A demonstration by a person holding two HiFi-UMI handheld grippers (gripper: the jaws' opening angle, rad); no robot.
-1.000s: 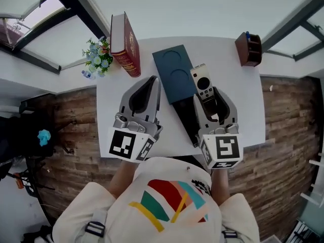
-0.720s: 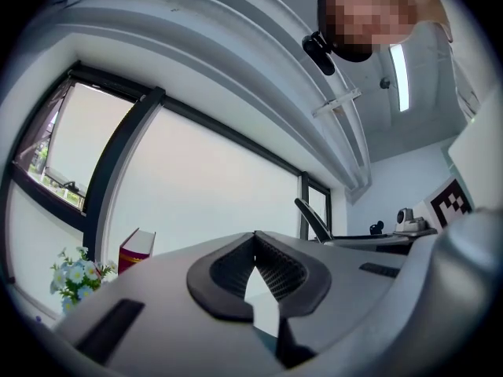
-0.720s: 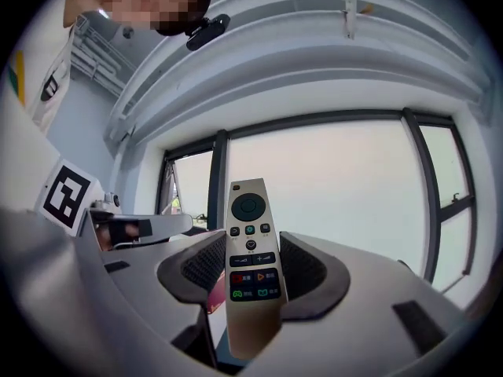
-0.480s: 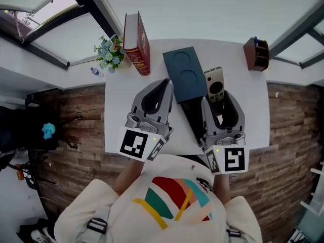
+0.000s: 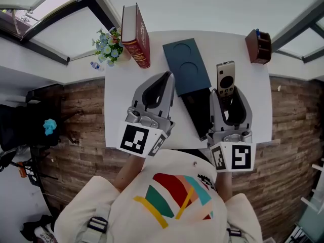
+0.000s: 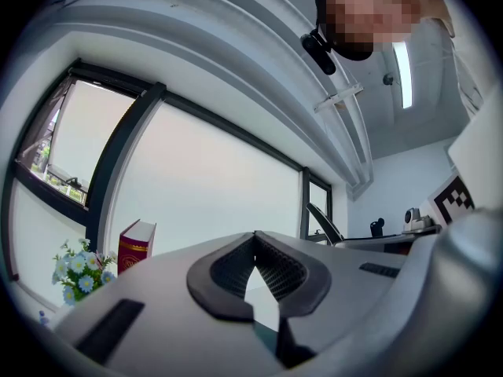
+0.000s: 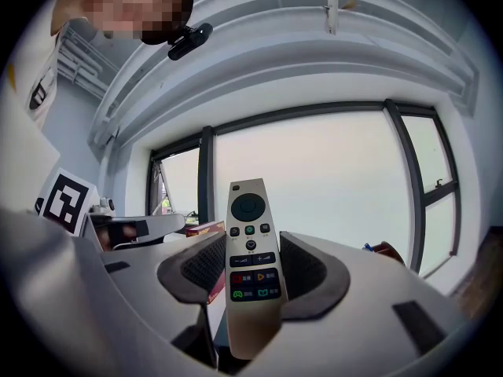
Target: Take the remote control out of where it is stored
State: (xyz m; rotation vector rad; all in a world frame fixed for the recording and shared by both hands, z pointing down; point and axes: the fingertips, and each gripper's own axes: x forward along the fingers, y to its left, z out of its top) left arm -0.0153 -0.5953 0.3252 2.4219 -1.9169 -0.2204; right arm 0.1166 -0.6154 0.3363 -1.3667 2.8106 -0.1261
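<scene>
Handling: we judge the remote control [image 7: 250,250] light, stiff and smooth-cased, so it may slip; best gripped across its lower body.
Look: slim, pale grey, with a dark round pad and small coloured keys.
Place: held just beside the dark box [image 5: 186,66], over the counter [image 5: 119,105].
Right tongs [image 5: 226,92]: clamped on the remote's lower half.
Left tongs [image 5: 168,76]: tips together, empty.

A red book [image 5: 135,34] stands upright on the white table [image 5: 115,105], beside flowers [image 5: 107,45].
</scene>
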